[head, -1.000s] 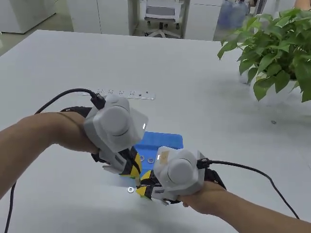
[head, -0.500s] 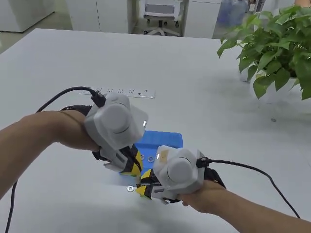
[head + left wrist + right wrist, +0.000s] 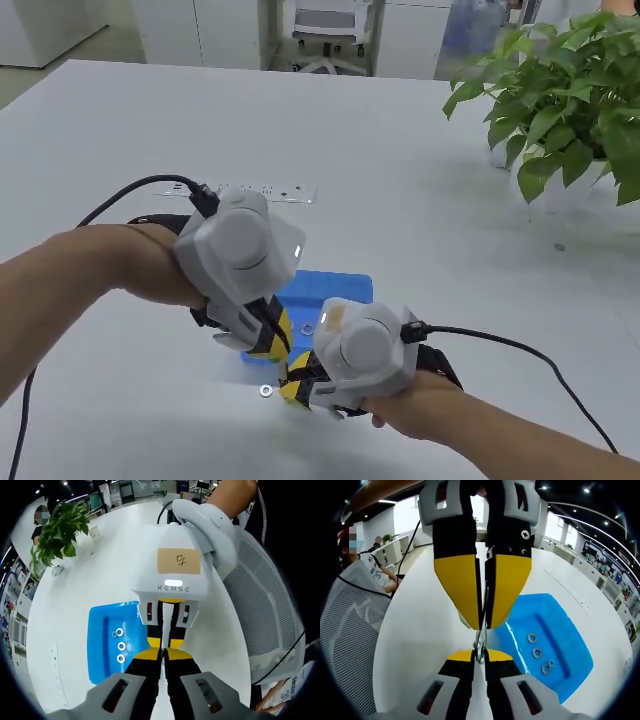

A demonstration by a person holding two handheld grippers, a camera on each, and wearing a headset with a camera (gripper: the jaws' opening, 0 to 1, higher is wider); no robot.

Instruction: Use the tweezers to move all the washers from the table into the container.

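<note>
Right gripper view: thin bright-metal tweezers [image 3: 481,639] run between the two claws, which face each other tip to tip.

Judgement: the tweezers are light, springy and smooth-sided, so they are likely to twist or slide if gripped off-centre. The best hold looks to be across the flat legs, partway along, so that a squeeze closes the tips.

Small flat silver washers [image 3: 537,652]: four lie in the shallow blue plastic container [image 3: 560,620]. In the head view one loose washer [image 3: 265,391] lies on the plain white bench [image 3: 430,170], just off the container's near edge.

Judgement: the washers are hard, light and slippery, and they lie flat. Take one by the rim or through the hole.

Right claw [image 3: 480,656]: clenched on the near end of the tweezers.

Left claw [image 3: 484,622]: its yellow pads press on the tweezer legs with only a sliver between them, so it is grasping them too.

The container sits just beside both claws.
</note>
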